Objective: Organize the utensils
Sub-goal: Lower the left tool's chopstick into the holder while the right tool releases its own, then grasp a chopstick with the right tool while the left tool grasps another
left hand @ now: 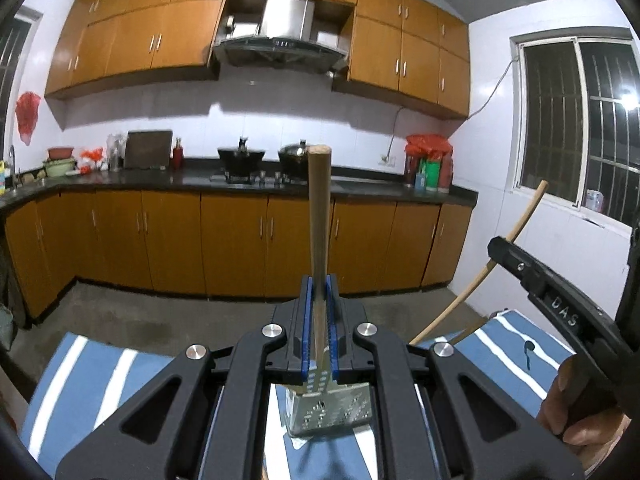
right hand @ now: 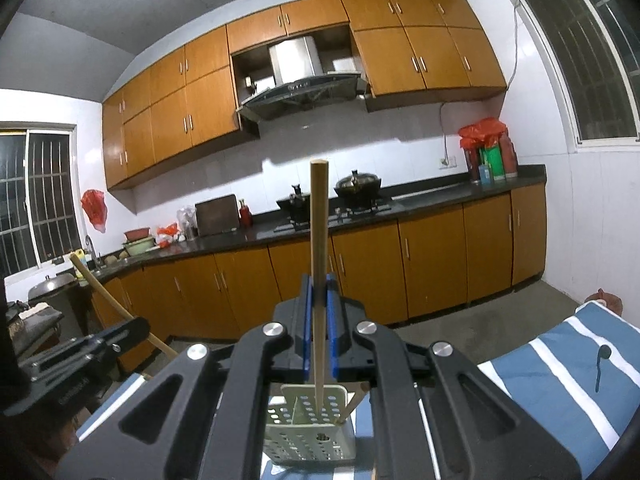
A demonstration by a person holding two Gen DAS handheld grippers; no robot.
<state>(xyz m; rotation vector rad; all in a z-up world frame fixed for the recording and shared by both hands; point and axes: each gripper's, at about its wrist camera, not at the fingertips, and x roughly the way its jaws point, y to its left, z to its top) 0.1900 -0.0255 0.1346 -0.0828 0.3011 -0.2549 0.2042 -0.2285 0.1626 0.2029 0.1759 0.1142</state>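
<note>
My left gripper (left hand: 319, 286) is shut on a wooden chopstick (left hand: 319, 208) that stands upright between its blue pads. Its lower end hangs over a perforated pale utensil holder (left hand: 340, 412) on the striped cloth. In the right wrist view my right gripper (right hand: 319, 286) is shut on a second wooden chopstick (right hand: 319, 232), also upright, whose lower end reaches the open top of the utensil holder (right hand: 310, 436). Another chopstick (right hand: 353, 403) leans inside the holder. Each gripper shows in the other's view: the right gripper (left hand: 516, 260) at the right and the left gripper (right hand: 120, 334) at the left.
A blue and white striped cloth (right hand: 560, 368) covers the table, with a dark spoon (right hand: 601, 364) lying on it at the right. Beyond the table are a bare concrete floor (left hand: 168, 308), orange base cabinets (left hand: 232, 240) and a dark counter with pots (left hand: 296, 154).
</note>
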